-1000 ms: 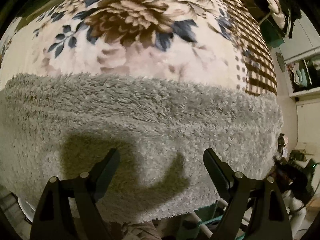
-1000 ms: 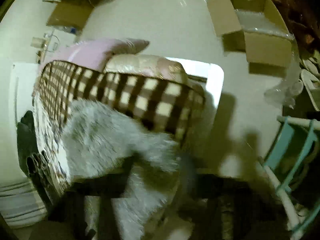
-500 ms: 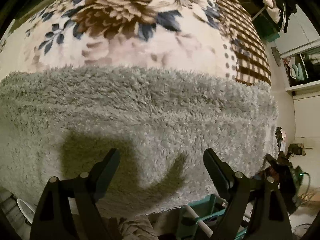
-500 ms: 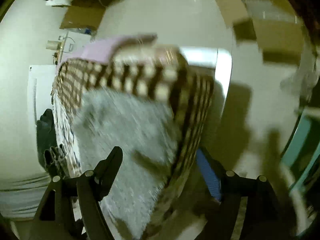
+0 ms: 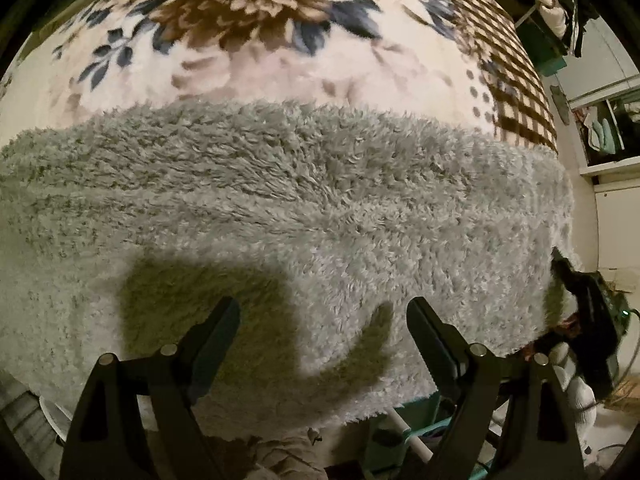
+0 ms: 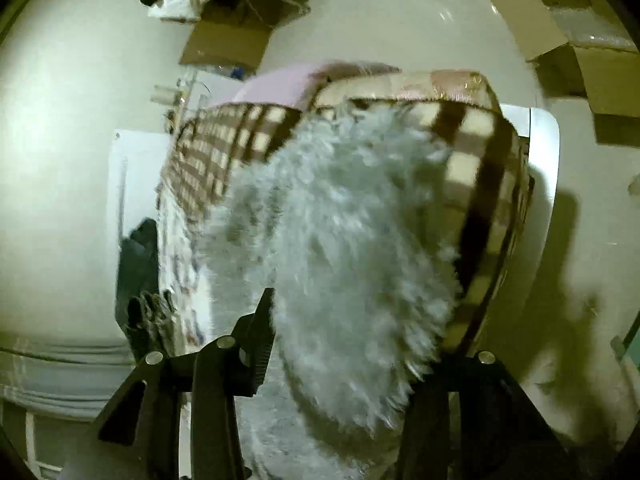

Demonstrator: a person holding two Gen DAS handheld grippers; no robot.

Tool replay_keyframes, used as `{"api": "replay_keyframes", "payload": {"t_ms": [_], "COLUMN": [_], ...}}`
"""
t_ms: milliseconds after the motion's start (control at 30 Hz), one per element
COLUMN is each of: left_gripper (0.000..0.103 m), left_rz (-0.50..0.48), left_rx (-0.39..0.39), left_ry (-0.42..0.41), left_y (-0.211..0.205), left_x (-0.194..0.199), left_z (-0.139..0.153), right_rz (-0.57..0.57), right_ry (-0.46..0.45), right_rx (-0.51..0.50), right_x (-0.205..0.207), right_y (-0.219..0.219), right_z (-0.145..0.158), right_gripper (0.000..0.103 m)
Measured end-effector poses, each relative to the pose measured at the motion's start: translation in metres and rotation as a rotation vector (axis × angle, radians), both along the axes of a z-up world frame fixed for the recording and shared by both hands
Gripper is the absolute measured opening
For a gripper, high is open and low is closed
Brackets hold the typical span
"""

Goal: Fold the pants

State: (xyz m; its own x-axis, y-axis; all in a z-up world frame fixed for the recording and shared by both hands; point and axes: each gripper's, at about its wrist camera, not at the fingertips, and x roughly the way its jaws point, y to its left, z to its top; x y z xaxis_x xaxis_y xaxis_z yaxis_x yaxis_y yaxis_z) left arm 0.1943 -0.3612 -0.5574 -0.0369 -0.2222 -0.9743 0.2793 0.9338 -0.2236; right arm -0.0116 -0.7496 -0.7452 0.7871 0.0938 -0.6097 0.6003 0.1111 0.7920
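While spread wide and empty, left gripper [image 5: 322,320] above fluffy grey long-pile fleece pants [image 5: 280,216], pads clear of fabric. Right gripper [image 6: 344,344] jaws closing, raised fold of same pants [image 6: 340,240] between them; contact with pads not discernible, right finger hidden. Pants flat as broad band, long axis left to right in left view, on plush floral blanket [image 5: 248,40] with brown checked border [image 6: 224,140].

A home bedroom: a bed under a floral blanket [image 5: 260,60] fills the frame, pillows [image 6: 280,84] upper centre, cardboard boxes [image 6: 592,52] on the floor upper right.
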Motion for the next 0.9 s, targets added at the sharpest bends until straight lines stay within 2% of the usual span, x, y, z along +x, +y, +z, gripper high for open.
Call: {"api": "replay_keyframes", "payload": {"t_ms": [100,233,267,367,400,467,500,533,567,700,900], "left_gripper": [0.085,0.085,0.090,0.103,0.103,0.103,0.103,0.103,0.103,0.103,0.103], "left_rz": [-0.007,0.003,0.004,0.002,-0.001,-0.008,-0.008,0.000,0.014,0.011,0.187], "left_rx": [0.011,0.009,-0.003,-0.034,-0.029,0.004,0.021,0.034,0.042,0.055,-0.029], "left_ry": [-0.008,-0.021,-0.027,-0.025,-0.023,-0.027,-0.036,-0.049,-0.059,-0.014,-0.066], "left_y": [0.001,0.006,0.007,0.004,0.002,-0.005,-0.007,-0.009,-0.010,-0.018,0.045], "left_x": [0.004,0.013,0.015,0.020,0.020,0.025,0.025,0.025,0.025,0.031,0.050], "left_z": [-0.016,-0.035,-0.037,-0.041,-0.044,-0.050,-0.052,-0.052,-0.052,-0.048,0.001], "right_rz": [-0.014,-0.040,-0.037,0.006,0.021,0.023,0.026,0.029,0.031,0.054,0.103], "right_ry": [-0.021,-0.125,-0.138,-0.097,-0.062,-0.058,-0.051,-0.035,-0.021,0.071,0.113], "right_rx": [0.060,0.057,0.047,0.022,0.033,0.056,0.055,0.040,0.019,-0.100,-0.293], "right_x": [0.005,0.016,0.019,0.038,0.046,0.055,0.057,0.059,0.056,0.063,0.090], "right_y": [-0.009,-0.012,-0.012,-0.009,-0.009,-0.007,-0.007,-0.006,-0.007,-0.001,0.027], "right_z": [-0.019,-0.012,-0.010,-0.010,-0.016,-0.024,-0.022,-0.018,-0.013,0.026,0.108], "right_gripper": [0.047,0.048,0.047,0.048,0.050,0.050,0.046,0.040,0.028,0.023,0.022]}}
